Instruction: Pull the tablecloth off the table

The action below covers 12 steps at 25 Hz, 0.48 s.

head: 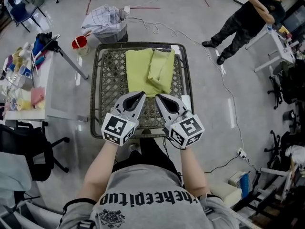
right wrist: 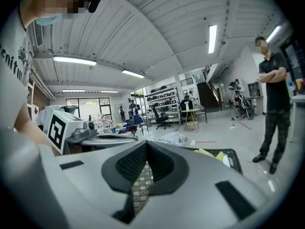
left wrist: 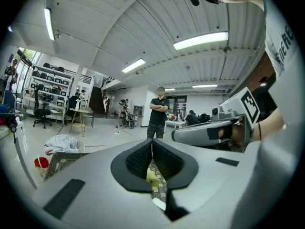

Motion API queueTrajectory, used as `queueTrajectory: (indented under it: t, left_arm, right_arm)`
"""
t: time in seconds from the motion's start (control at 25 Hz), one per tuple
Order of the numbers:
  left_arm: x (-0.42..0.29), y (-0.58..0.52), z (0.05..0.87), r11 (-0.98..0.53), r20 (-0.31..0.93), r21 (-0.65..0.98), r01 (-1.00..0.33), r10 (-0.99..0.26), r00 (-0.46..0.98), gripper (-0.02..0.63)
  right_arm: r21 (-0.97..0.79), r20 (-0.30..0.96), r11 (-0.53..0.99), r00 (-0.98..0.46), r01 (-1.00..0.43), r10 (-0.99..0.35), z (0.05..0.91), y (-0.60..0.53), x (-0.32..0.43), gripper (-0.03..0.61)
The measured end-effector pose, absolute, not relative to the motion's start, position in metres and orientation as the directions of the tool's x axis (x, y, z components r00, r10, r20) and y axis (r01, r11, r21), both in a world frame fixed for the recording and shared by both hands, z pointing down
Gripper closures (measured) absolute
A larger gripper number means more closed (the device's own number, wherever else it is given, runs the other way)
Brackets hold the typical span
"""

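Head view showed the yellow tablecloth [head: 148, 70] bunched at upper centre of the table [head: 108, 82]. The left gripper [head: 142, 94] and right gripper [head: 157, 96] were clenched, apparently empty, at its lower edge.

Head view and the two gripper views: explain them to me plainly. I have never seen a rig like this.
No robot here: a person holds a two-jaw tool in each hand. The head view looks down from a camera on the person's head, showing the left gripper and right gripper above a lattice-topped table. A yellow-green tablecloth, partly folded, lies on it. The other two pictures come from cameras riding on each gripper, looking along its jaws. Both pairs of jaws are shut, with nothing visibly held.
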<state>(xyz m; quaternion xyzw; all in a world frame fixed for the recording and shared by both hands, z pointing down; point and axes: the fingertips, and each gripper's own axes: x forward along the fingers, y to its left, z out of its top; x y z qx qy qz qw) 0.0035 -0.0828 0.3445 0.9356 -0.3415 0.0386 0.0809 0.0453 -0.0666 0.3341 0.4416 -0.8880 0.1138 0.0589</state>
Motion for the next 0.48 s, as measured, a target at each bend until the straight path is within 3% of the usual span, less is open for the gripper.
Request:
queueTrajectory:
  t: [0.48]
  left_arm:
    - [-0.003, -0.052, 0.310, -0.776, 0.060, 0.096, -0.624, -0.621, 0.782, 0.598]
  right_arm:
    - [-0.137, 0.144, 0.594, -0.609, -0.793, -0.780, 0.307, -0.040, 0.036, 0.568]
